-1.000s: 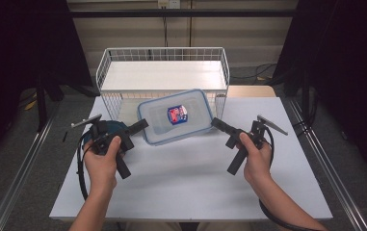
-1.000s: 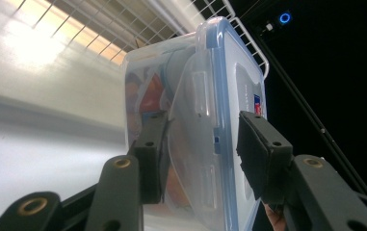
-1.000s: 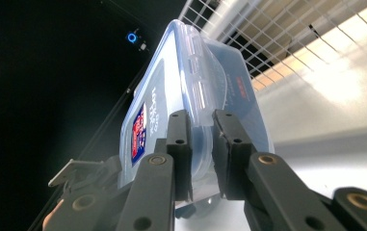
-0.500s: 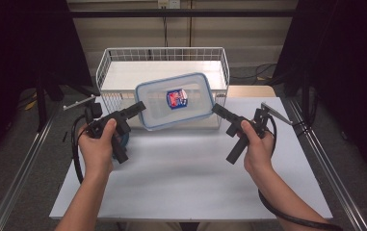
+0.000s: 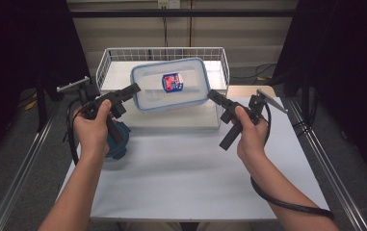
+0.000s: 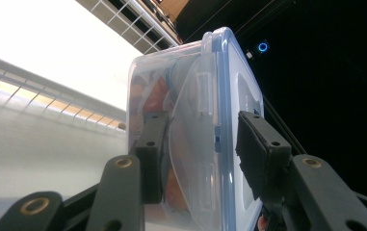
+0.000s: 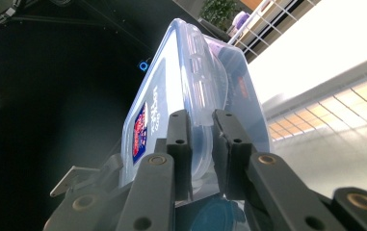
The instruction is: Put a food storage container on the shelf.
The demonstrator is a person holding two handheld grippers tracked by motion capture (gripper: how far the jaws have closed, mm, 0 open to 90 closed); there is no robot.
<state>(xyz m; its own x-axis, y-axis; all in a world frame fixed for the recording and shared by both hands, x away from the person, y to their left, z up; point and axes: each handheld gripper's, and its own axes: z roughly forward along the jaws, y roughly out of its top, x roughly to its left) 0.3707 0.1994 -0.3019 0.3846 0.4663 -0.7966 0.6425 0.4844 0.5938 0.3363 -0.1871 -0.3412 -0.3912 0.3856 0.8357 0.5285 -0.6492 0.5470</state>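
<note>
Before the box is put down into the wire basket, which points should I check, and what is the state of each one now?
1. Left gripper closed on the plastic box: cannot tell; one jaw pad touches the body, a gap shows at the lid side.
2. Right gripper pinching the side latch: ok.
3. Blue-rimmed lid seated on the box: ok.
4. Box clear of the wire basket rim: ok, held above it.
5. Basket floor free below the box: cannot tell, partly hidden.
6. Teal object on the table out of the path: ok.

White table (image 5: 181, 183) with wire basket (image 5: 164, 54) and blue round thing (image 5: 118, 144)
</note>
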